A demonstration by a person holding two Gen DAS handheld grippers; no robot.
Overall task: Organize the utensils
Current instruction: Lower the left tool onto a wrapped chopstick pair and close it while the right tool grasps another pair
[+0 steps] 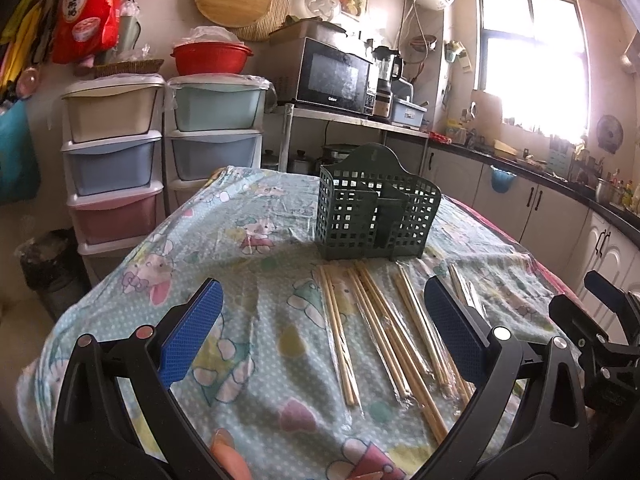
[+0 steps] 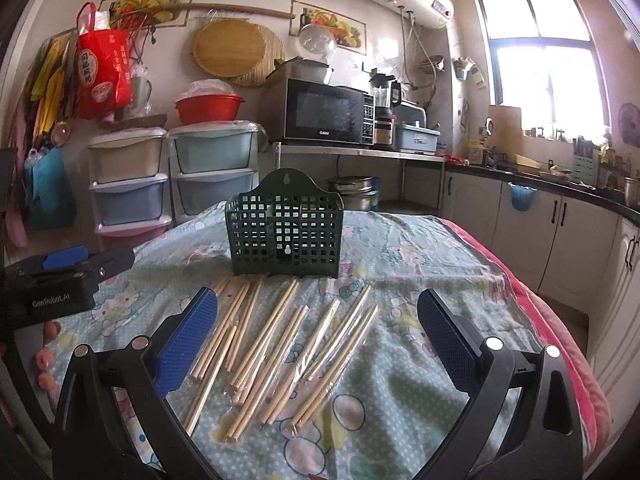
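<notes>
A dark green lattice utensil holder (image 1: 376,220) (image 2: 285,232) stands upright on the cloth-covered table; its compartments look empty. Several pairs of pale wooden chopsticks (image 1: 384,328) (image 2: 280,344), some in clear plastic sleeves, lie fanned out in front of it. My left gripper (image 1: 324,332) hovers open over the left part of the chopsticks, nothing between its blue pads (image 1: 192,332). My right gripper (image 2: 318,340) is open above the pile, blue pads (image 2: 186,344) wide apart. Each gripper shows at the edge of the other's view: the right gripper (image 1: 600,320), the left gripper (image 2: 68,276).
The table (image 1: 180,264) wears a cartoon-print cloth under clear plastic, with a red cover at its right edge (image 2: 560,320). Pastel drawer stacks (image 1: 116,160), a microwave (image 2: 324,114) on a shelf and white counter cabinets (image 2: 540,224) surround it.
</notes>
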